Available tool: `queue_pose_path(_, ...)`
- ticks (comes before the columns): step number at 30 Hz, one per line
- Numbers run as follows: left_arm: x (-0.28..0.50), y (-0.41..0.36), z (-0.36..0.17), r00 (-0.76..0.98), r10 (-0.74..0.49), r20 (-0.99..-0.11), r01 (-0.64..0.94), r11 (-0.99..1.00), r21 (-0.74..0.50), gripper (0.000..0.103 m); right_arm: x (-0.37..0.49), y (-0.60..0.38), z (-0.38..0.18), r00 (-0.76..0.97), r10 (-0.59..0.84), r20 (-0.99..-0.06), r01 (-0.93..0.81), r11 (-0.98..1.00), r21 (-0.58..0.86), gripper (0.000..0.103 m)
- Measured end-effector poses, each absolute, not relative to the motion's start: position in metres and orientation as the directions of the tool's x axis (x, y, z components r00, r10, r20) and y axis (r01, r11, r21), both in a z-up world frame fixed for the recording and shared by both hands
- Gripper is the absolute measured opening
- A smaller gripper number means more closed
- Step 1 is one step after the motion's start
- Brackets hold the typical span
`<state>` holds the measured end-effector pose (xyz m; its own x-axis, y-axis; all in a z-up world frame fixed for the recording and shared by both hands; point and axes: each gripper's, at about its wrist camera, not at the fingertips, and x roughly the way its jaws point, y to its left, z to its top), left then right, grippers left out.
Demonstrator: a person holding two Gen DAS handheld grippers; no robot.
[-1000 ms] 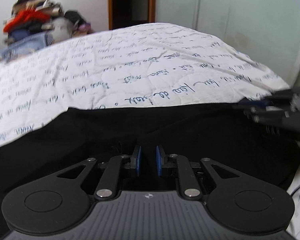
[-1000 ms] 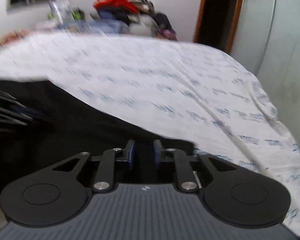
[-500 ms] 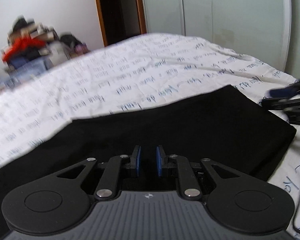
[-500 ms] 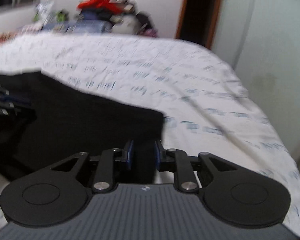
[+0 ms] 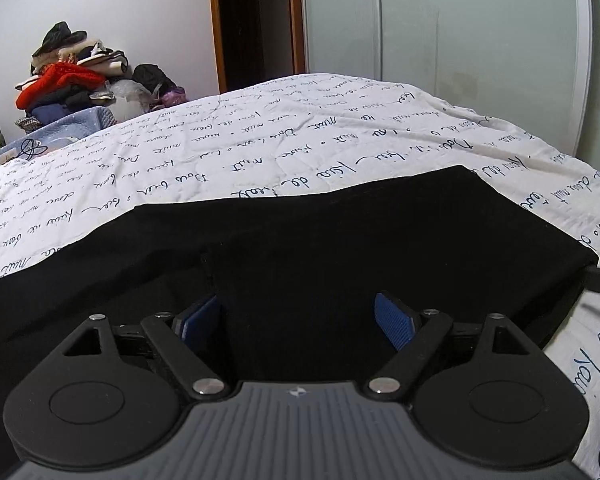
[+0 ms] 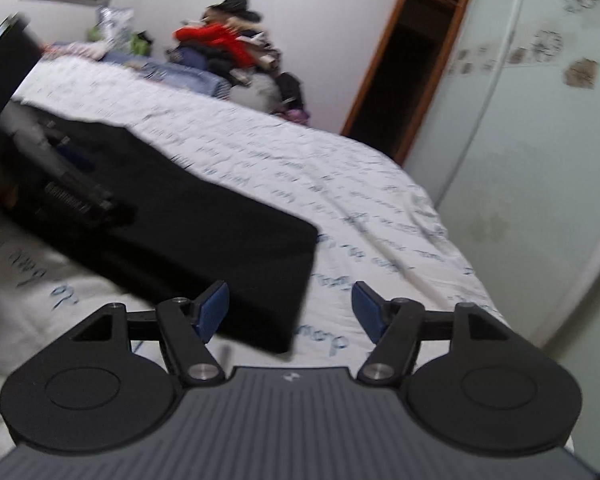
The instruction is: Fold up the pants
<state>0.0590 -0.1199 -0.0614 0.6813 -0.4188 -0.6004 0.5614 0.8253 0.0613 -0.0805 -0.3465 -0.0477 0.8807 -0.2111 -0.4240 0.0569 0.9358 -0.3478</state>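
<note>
Left wrist view. The black fabric pants [image 5: 340, 248] lay flat across the lower middle of the frame on the white quilted bedspread with blue handwriting print [image 5: 284, 140], their far edge straight and their right corner squared off at middle right. They read as already folded into a broad rectangle, probably lengthwise; whether a further fold was needed could not be told from here. The left gripper [image 5: 298, 316] sat low over the cloth at bottom centre, its blue-padded jaws spreading apart, wide of each other with only flat cloth beneath and nothing pinched. A sliver of the other tool showed at the right edge.

At upper left, beyond the bed, a pale blue woven laundry basket [image 5: 74, 124] held a heap of mixed clothes [image 5: 66, 80], a red knit piece among dark ones, piled above its rim. What lay deeper in it was hidden.

Right wrist view, tilted and blurred. The pants [image 6: 204, 236] ran from middle left to lower centre as a dark oblong with a clean near corner, resting on the bedspread [image 6: 340, 200]. The right gripper [image 6: 290, 312] at bottom centre was also opening its jaws; the near corner of the cloth lay between the pads in the picture, but neither pad pressed on it. The left gripper [image 6: 80, 204] showed at left over the far part of the cloth. The clothes heap [image 6: 224, 48] appeared at upper centre.

Judged stage: a fold just laid down and let go; smoothing or another fold might remain.
</note>
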Motion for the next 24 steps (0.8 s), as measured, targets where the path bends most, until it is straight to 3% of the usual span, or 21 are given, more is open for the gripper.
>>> queue_pose_path(4,0.058,-0.117,-0.063,0.683,-0.427,-0.593,0.560,0.827,0.049,0.086,-0.077,-0.348,-0.055,0.866,-0.212,-0.452,0.055,0.941,-0.335,0.052)
queue_pose_path(14,0.056,-0.116,-0.067,0.693,-0.431,-0.578,0.554,0.831,0.046,0.090,-0.071,-0.357,-0.069,0.824,-0.349,-0.445,0.166,0.901,-0.401,0.053)
queue_pose_path(15,0.057,-0.116,-0.067,0.693,-0.431,-0.577,0.554,0.831,0.045,0.090,-0.070,-0.353,-0.072,0.823,-0.349,-0.447,0.146,0.892,-0.428,0.047)
queue_pose_path(17,0.056,-0.115,-0.068,0.695,-0.430,-0.576,0.553,0.832,0.047,0.091,-0.070,-0.349,-0.073,0.826,-0.297,-0.479,0.092,0.910,-0.405,0.009)
queue_pose_path(24,0.055,-0.114,-0.067,0.692,-0.443,-0.570,0.560,0.828,0.036,0.091,-0.075,-0.350,-0.073,0.821,-0.284,-0.496,0.101,0.926,-0.363,0.005)
